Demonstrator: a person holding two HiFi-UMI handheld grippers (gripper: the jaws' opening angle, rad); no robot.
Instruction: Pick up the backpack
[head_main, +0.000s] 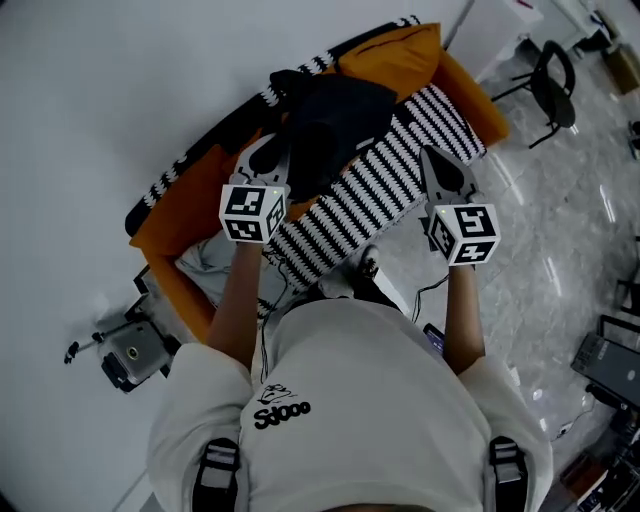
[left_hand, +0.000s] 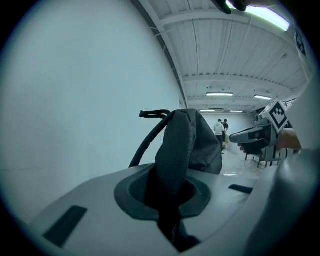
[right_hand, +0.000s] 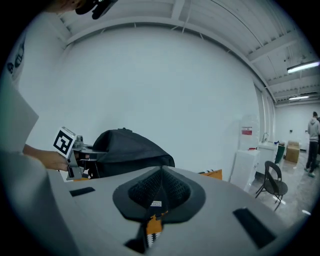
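The black backpack (head_main: 330, 125) hangs above the sofa, lifted off it by my left gripper (head_main: 280, 158). In the left gripper view the jaws (left_hand: 167, 192) are shut on a fold of the backpack's black fabric (left_hand: 192, 142), and a strap loops up to the left of it. My right gripper (head_main: 438, 160) is to the right of the backpack and apart from it, over the striped cover. Its jaws (right_hand: 159, 187) are shut with nothing between the pads. The right gripper view shows the backpack (right_hand: 127, 150) held up beside the left gripper (right_hand: 75, 157).
An orange sofa (head_main: 170, 235) with a black-and-white striped cover (head_main: 400, 175) stands against the white wall. A black chair (head_main: 555, 75) stands at the far right. A small grey device (head_main: 130, 350) lies on the floor at the left. Dark equipment (head_main: 600, 360) sits at the right edge.
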